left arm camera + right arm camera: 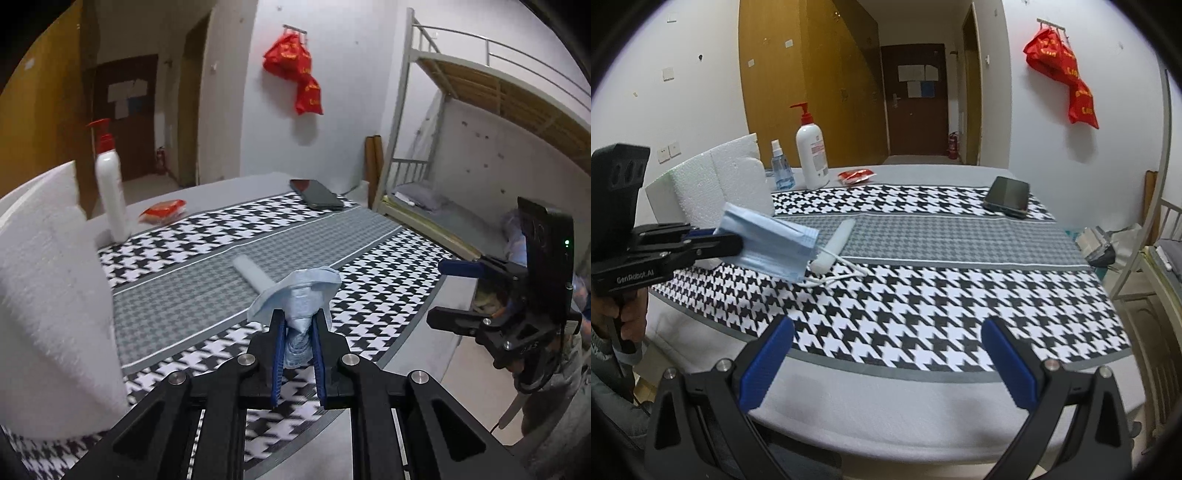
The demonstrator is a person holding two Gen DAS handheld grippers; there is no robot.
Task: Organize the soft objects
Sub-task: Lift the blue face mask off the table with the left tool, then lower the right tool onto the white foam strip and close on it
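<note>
A light blue face mask (299, 291) is pinched between the blue pads of my left gripper (299, 317), which is shut on it. The right wrist view shows the same mask (772, 242) held folded above the houndstooth cloth (923, 295), sticking out of the left gripper (727, 242). Its white ear loops (842, 273) trail onto the cloth. A pale cylinder (836, 240) lies just behind the mask. My right gripper (886, 328) is open and holds nothing, low over the near edge of the cloth. From the left wrist it appears off to the right (448, 293).
A white foam block (48, 295) stands at the left. Behind it are a white pump bottle (812, 155), a blue spray bottle (782, 166) and a red packet (855, 175). A dark phone (1006, 197) lies at the far right. A metal bunk bed (443, 147) stands right of the table.
</note>
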